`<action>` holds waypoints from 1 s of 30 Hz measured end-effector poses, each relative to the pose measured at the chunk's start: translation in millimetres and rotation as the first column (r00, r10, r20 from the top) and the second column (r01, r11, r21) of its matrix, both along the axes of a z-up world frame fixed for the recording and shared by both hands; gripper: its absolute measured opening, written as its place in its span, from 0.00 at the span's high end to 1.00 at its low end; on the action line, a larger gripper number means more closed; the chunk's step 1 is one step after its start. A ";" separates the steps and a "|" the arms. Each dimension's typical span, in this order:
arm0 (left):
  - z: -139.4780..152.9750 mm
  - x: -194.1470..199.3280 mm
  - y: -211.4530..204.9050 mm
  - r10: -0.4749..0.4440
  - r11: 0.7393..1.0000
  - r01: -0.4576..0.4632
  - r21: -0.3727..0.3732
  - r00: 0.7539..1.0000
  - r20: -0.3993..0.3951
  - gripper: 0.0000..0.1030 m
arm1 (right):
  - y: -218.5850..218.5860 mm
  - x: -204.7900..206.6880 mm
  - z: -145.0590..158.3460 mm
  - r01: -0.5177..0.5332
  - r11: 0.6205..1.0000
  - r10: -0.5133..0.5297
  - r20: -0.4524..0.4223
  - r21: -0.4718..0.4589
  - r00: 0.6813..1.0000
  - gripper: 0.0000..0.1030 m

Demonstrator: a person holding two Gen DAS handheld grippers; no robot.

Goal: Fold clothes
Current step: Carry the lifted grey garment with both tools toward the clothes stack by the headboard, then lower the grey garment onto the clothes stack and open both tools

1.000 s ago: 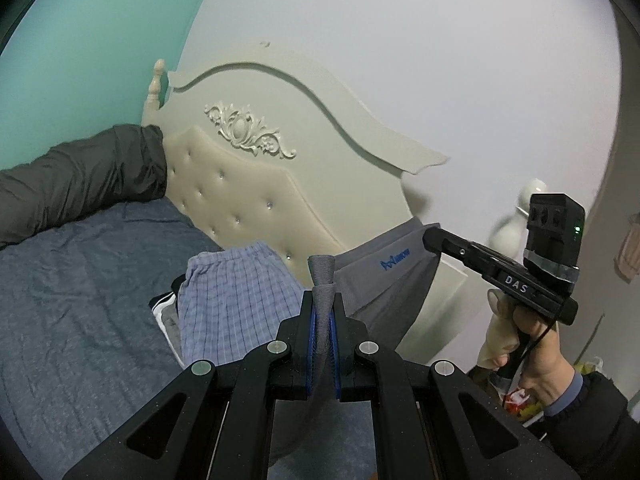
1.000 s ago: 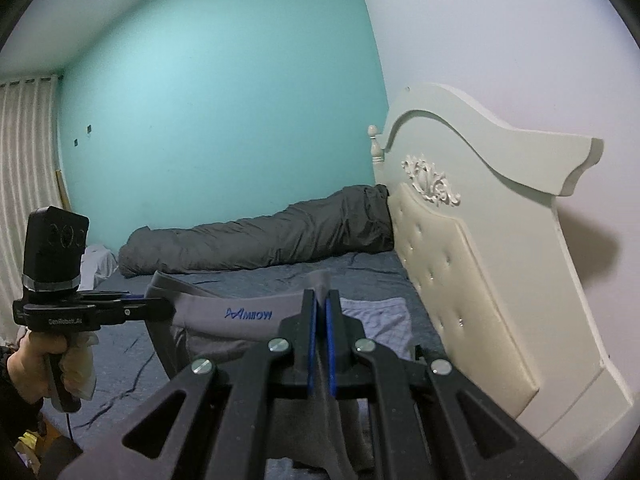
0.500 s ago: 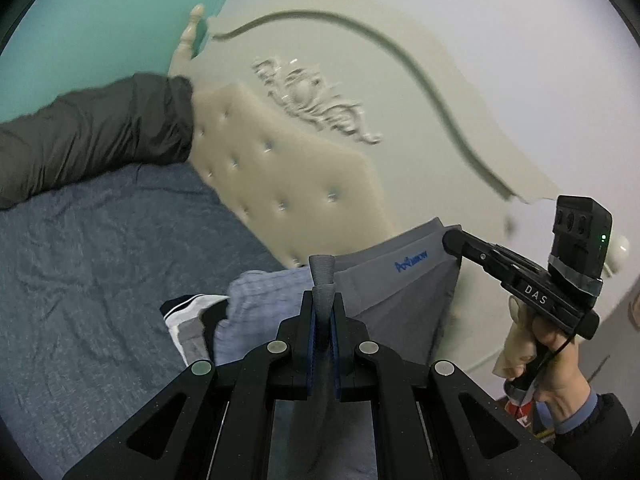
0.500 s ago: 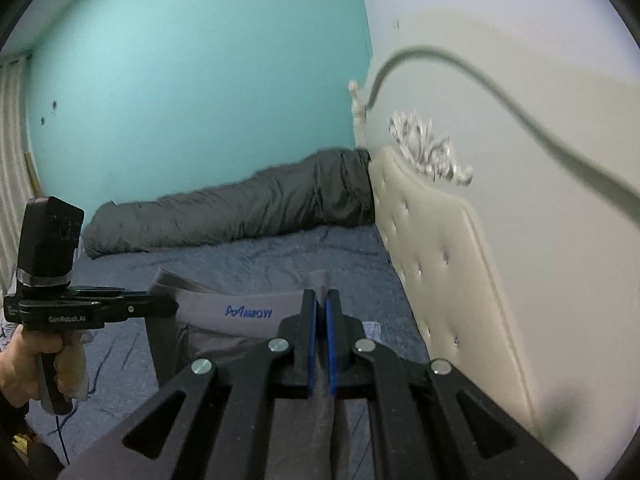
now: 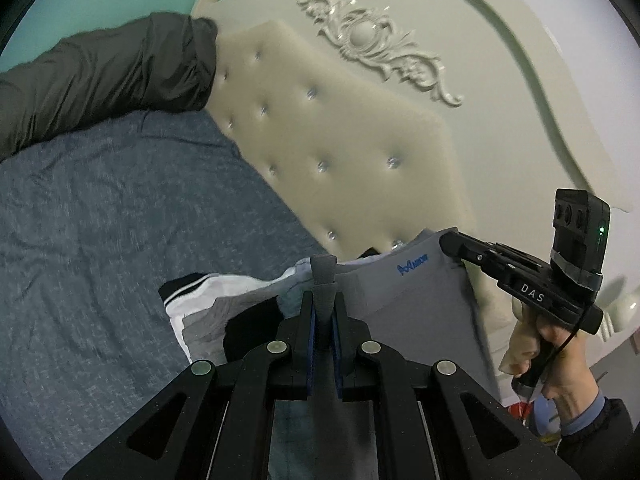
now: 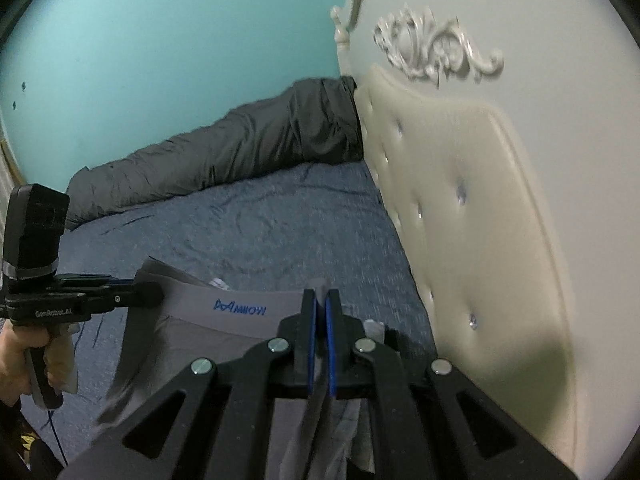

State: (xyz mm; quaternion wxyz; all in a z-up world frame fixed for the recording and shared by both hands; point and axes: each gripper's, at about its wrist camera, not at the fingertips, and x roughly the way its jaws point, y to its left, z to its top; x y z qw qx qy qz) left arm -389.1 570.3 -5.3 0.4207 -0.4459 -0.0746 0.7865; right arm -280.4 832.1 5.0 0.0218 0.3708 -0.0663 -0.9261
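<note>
Grey shorts (image 5: 416, 300) with a blue logo on the waistband hang stretched between both grippers, low over the bed. My left gripper (image 5: 324, 304) pinches one end of the waistband; its jaws are just starting to open, with the cloth still between the pads. My right gripper (image 6: 320, 300) is shut on the other end. The left wrist view shows the right gripper (image 5: 448, 242) gripping the band's far corner. In the right wrist view the shorts (image 6: 224, 312) span to the left gripper (image 6: 154, 294).
A pile of folded clothes (image 5: 200, 300), white with black stripes on the near side, lies under the shorts on the blue bedsheet (image 5: 100, 220). The cream tufted headboard (image 5: 340, 140) stands close by. A dark grey duvet (image 5: 100, 76) lies along the teal wall.
Both grippers have come down and toward the headboard with the shorts held between them. The shorts now hang right over the folded pile, which shows its white and black edge.
</note>
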 end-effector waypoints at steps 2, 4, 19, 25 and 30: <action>-7.6 -3.3 1.1 0.009 1.000 -0.009 0.000 1.000 0.015 0.91 | 5.5 -4.3 -9.1 0.023 1.000 -0.023 0.015 -0.017 1.000 0.94; -12.0 -5.1 0.1 0.023 1.000 -0.023 0.004 0.999 0.027 0.78 | 11.8 -5.7 -14.2 0.056 0.998 -0.055 0.025 -0.022 0.998 0.94; -5.7 40.2 -40.7 0.053 0.999 -0.053 0.004 0.998 -0.032 0.67 | 0.7 80.5 3.5 0.013 0.992 -0.021 -0.057 -0.128 0.998 0.90; -10.5 68.7 -42.1 0.026 0.999 -0.027 -0.019 0.998 -0.051 0.68 | -18.9 98.0 -13.2 -0.014 0.996 0.013 -0.018 -0.093 1.000 0.90; -8.1 105.8 -66.6 -0.008 1.000 0.009 0.016 0.998 -0.058 0.67 | -17.3 129.1 -13.8 0.027 0.994 -0.031 -0.037 -0.105 0.999 0.90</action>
